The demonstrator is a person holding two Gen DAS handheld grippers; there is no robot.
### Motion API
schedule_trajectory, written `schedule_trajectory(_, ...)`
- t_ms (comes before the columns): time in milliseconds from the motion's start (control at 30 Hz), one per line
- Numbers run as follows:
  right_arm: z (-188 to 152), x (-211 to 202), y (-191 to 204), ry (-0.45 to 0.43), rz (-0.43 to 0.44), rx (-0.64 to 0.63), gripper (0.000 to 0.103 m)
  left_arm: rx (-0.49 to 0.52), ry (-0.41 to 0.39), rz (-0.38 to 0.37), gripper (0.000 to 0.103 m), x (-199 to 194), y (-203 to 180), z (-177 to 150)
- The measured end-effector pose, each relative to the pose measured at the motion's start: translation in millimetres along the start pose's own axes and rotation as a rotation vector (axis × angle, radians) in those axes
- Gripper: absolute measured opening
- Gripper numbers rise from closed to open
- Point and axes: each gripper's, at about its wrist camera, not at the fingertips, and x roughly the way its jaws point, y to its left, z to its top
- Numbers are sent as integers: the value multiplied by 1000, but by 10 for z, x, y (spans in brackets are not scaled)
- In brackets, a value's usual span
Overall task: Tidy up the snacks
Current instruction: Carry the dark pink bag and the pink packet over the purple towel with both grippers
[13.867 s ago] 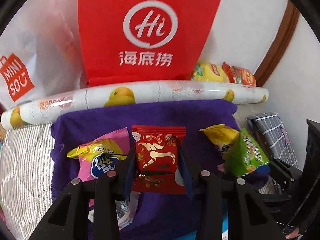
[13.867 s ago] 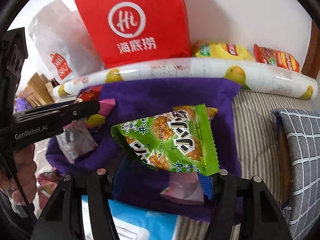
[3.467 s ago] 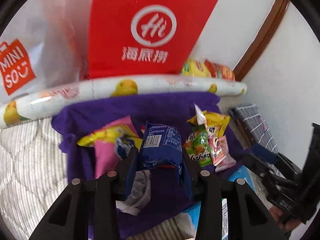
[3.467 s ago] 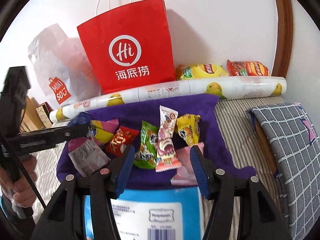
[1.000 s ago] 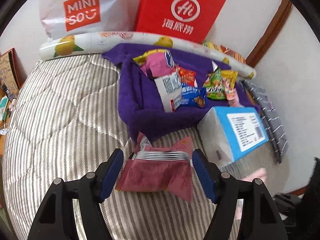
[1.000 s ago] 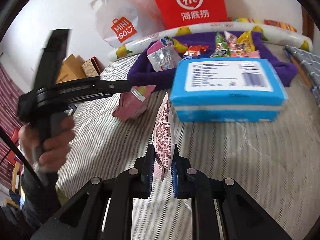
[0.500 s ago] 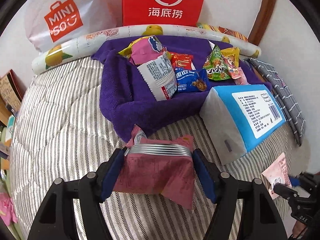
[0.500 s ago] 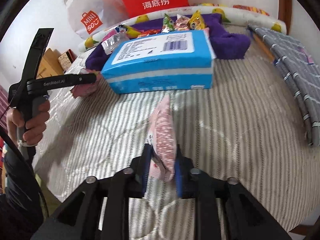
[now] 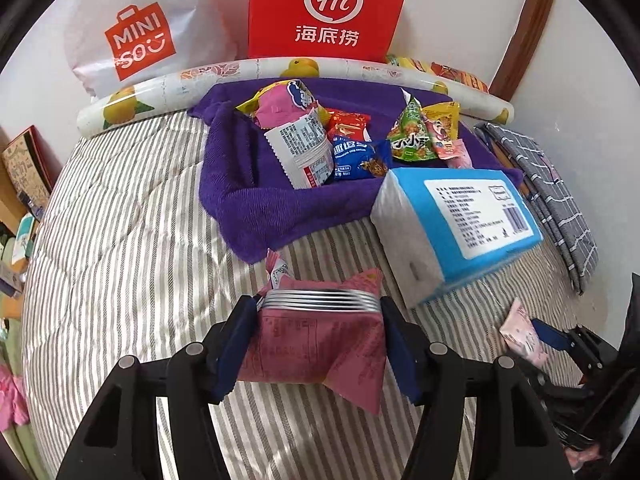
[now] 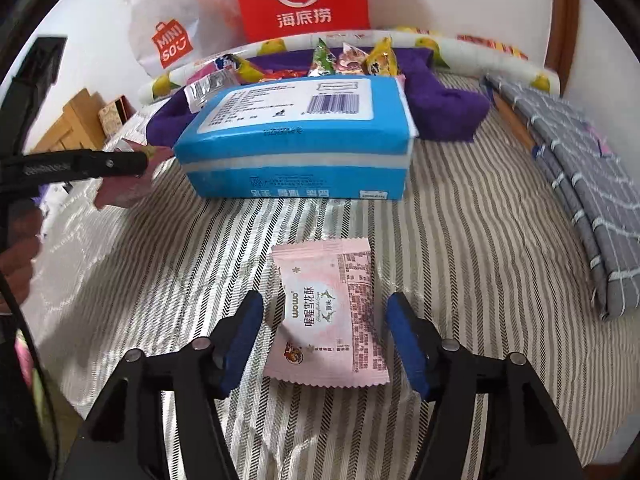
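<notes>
Snack packets are the business here, and two of them sit at the near end of the striped bed. The right tool (image 10: 324, 326) is letting go: its jaws are opening, and the pale pink packet (image 10: 328, 312) lies flat on the quilt between them, touched by neither pad. It reads "wowo" with Chinese characters beside a small deer drawing. The left tool (image 9: 318, 334) is closing on a dark pink packet (image 9: 316, 344) with a shiny crimped band across its top; the pads look to be against its sides, though the wrapper hides the contact, so I would not swear to it.

Both packets look light, thin and crinkly, with slick film that would slide under a loose pinch. A hold across the flat body, or on the crimped end seal, seems safest; a hard squeeze may crush what is inside.

Further up the bed, a purple towel (image 9: 256, 204) holds the sorted pile: a green packet (image 9: 408, 140), a yellow one, a red one, and a blue packet (image 9: 352, 158) marked "Chocolate chip cookies". A blue tissue pack (image 10: 300, 140) with a barcode rests just in front of it. Against the wall stand a red paper bag (image 9: 326, 8) printed "Hi 海底捞" and a white plastic bag (image 9: 140, 44) reading "MINISO".
</notes>
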Motion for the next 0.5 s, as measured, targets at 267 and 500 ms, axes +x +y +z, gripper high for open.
schedule_trajectory(267, 30, -152, -51, -25, -20, 11, 39, -18, -20, 13, 60, -313, -33, -103)
schedule_trajectory(500, 78, -533, -55, -100, 0, 33, 39, -45, -54, -12, 60, -594, -117, -167)
